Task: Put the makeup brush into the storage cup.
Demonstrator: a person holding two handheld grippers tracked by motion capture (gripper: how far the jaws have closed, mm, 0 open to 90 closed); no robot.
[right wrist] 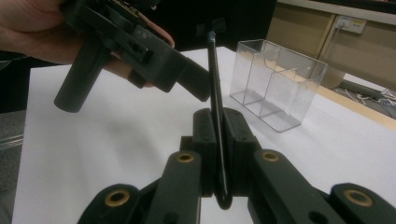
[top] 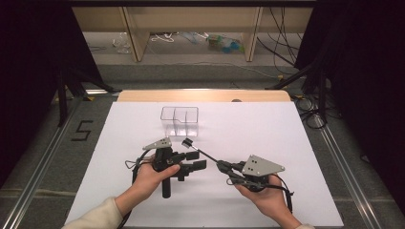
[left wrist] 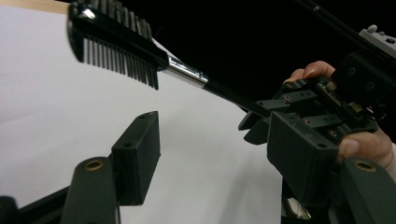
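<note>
**Risking a slipped brush short of the clear organizer**

Gripping the brush (top: 203,153) by the tail end of its thin black handle, with the right gripper (top: 222,166) and its fingers (right wrist: 237,140) closed hard on that handle. Holding the comb-and-bristle head up off the bench (top: 267,124), on the near side of the clear organizer (top: 179,121) and apart from it. Keeping the left gripper (top: 196,160) just beside the brush shaft, near the organizer's front, with its fingers (left wrist: 137,156) spread open and holding nothing.

Judging the hazards from here:

- Pinching so far from the head, leaving a long lever; probably pivoting or sliding in the grip on any bump against the organizer rim.
- Crowding the shaft with the open left gripper; possibly knocking the brush askew during a handover or a swing toward the organizer.
- Aiming at narrow compartments; likely catching the wide comb head on a divider and tipping the light, empty-looking organizer.
- Closing the left fingers on the teeth rather than the handle, possibly bending them.
</note>
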